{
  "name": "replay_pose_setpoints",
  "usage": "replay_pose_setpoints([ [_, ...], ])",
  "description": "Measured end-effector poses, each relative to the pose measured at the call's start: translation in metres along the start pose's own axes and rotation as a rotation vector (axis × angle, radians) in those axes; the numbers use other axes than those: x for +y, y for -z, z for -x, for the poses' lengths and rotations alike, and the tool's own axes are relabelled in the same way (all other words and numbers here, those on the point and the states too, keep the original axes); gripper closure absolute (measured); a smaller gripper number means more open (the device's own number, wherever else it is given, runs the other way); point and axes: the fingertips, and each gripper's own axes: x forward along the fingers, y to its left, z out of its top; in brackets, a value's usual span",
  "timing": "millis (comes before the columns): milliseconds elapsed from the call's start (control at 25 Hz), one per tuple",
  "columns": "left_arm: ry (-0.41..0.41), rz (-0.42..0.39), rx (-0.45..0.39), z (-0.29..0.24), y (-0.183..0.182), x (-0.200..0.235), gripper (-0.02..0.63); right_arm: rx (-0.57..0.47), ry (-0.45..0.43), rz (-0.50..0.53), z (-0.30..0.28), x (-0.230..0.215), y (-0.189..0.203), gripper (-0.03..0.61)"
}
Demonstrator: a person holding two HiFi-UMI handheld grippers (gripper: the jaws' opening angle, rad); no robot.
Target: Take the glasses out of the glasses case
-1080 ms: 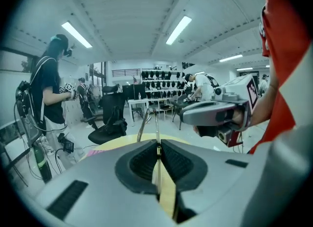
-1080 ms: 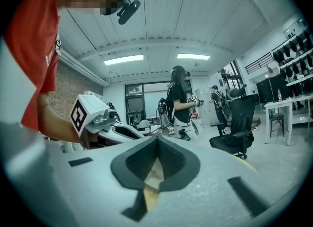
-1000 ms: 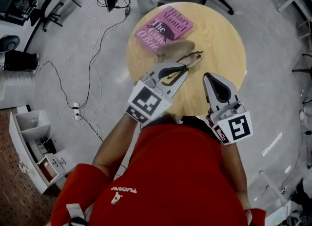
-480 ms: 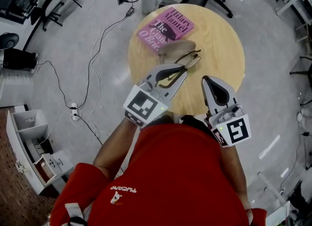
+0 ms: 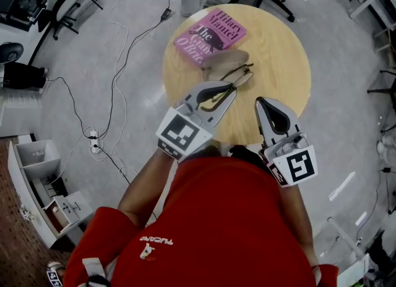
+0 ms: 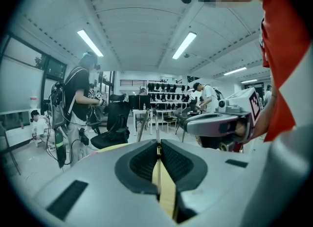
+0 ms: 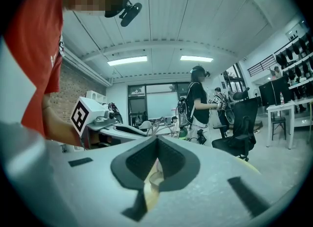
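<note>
Left gripper (image 5: 230, 90) clenched on glasses (image 5: 240, 75) temple, just near-right of case (image 5: 223, 60). Right gripper (image 5: 265, 103) closed, empty. Risk: thin one-point pinch, so frame may twist, slip, or drop onto table (image 5: 281, 44).

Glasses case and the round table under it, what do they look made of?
Glasses case: probably soft faux leather or fabric, matte tan, rounded and without shine. Round table: wood or wood-look laminate, pale yellow with a smooth even top; grain too faint to tell which.
</note>
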Motion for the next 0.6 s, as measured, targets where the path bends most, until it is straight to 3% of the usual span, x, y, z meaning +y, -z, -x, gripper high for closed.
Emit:
replay_pose_setpoints([
  [600,0.015,-0.011,0.023,-0.0016,0.0067,-0.0002,0.589,0.002,0.012,0.004,0.0017,0.0004,0.0032,0.574],
])
